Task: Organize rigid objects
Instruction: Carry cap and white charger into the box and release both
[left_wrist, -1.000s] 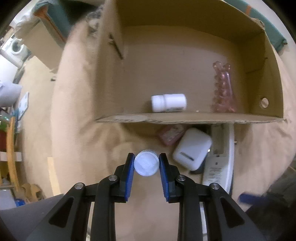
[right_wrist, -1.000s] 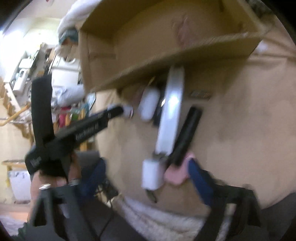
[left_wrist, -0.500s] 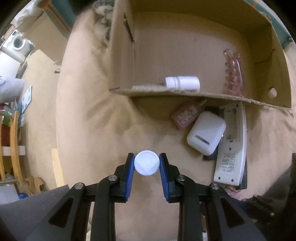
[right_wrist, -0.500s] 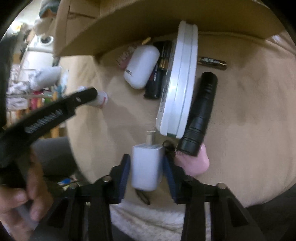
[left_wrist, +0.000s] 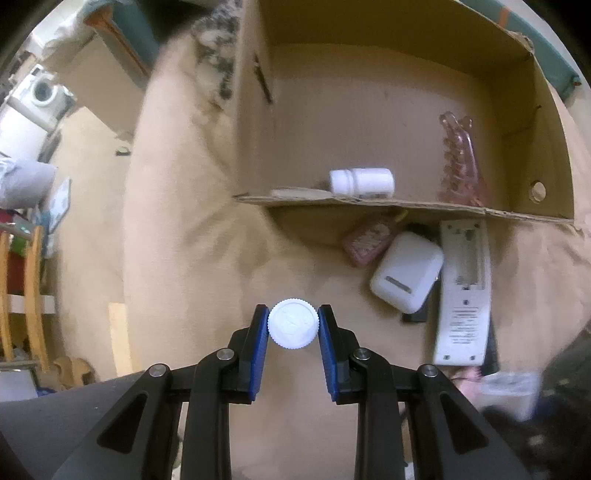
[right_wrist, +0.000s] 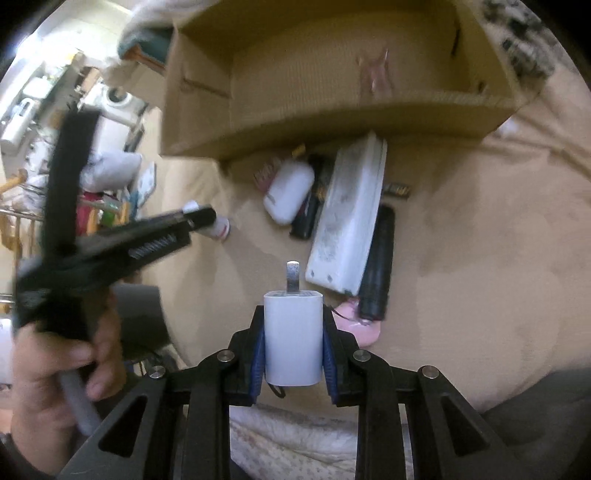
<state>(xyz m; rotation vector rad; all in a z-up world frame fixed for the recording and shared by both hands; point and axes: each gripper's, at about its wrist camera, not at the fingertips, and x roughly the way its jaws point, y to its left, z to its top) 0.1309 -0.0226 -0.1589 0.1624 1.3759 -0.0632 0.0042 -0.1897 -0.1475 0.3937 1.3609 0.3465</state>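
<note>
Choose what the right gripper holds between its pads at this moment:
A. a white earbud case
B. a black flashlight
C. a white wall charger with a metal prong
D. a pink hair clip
C: in the right wrist view the white charger sits clamped between the right gripper pads, prong pointing away.

Matt corrugated cardboard box (left_wrist: 369, 110), smooth white plastic charger (right_wrist: 292, 336), ribbed plastic cap (left_wrist: 293, 324), soft tan cloth (left_wrist: 184, 221)
</note>
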